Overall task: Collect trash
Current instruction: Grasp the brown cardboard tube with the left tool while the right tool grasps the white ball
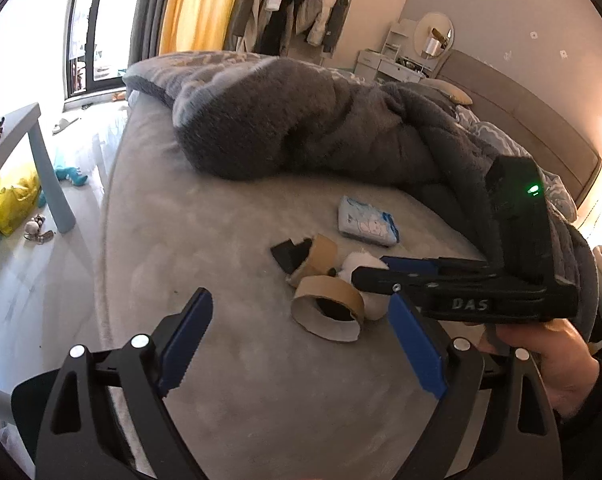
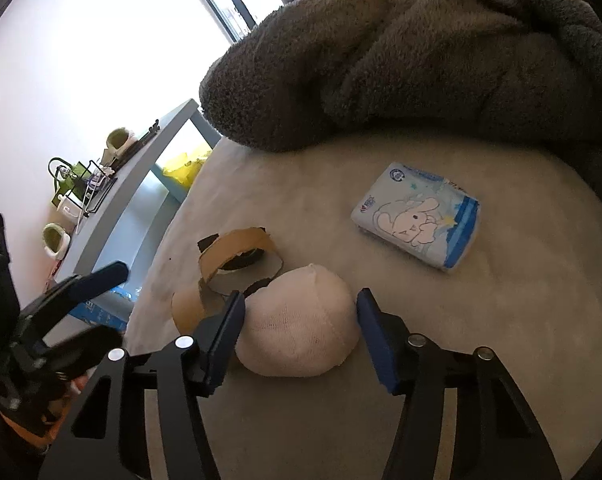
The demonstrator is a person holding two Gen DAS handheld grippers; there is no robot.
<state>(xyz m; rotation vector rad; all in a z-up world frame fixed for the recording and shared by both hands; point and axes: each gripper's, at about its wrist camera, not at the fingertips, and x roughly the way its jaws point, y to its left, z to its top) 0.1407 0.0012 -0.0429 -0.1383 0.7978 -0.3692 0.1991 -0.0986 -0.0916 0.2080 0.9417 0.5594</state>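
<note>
Straddling the white wad point(image 2: 299, 326), the right gripper point(image 2: 301, 326) has its jaws on either side of it: the left pad touches or nearly touches the wad's flank, while the right pad stands off with a sliver of bed point(image 2: 481, 300) showing between. So the jaws are released, not yet pinching, with the wad sitting squarely between them. The wad is roughly dome-shaped, a little wider across the jaws than along them, so the closing line already runs over its broad middle.

Just beyond the right gripper's left pad lie the torn cardboard rings point(image 2: 237, 256), touching or nearly touching the wad. Farther ahead and to the right, well apart, sits the tissue pack point(image 2: 417, 216), its long axis slanting away toward the blanket point(image 2: 381, 60).

From the left wrist view, the left gripper point(image 1: 301, 344) hangs wide open and empty, with a cardboard ring point(image 1: 327, 308) ahead between its fingers but past the tips. The right gripper point(image 1: 369, 276) crosses in from the right there, over the wad point(image 1: 371, 306).

By my reading, the right hand is the nearer one to the wad, and the next move is simply a squeeze; the risk is catching a ring along with it.
</note>
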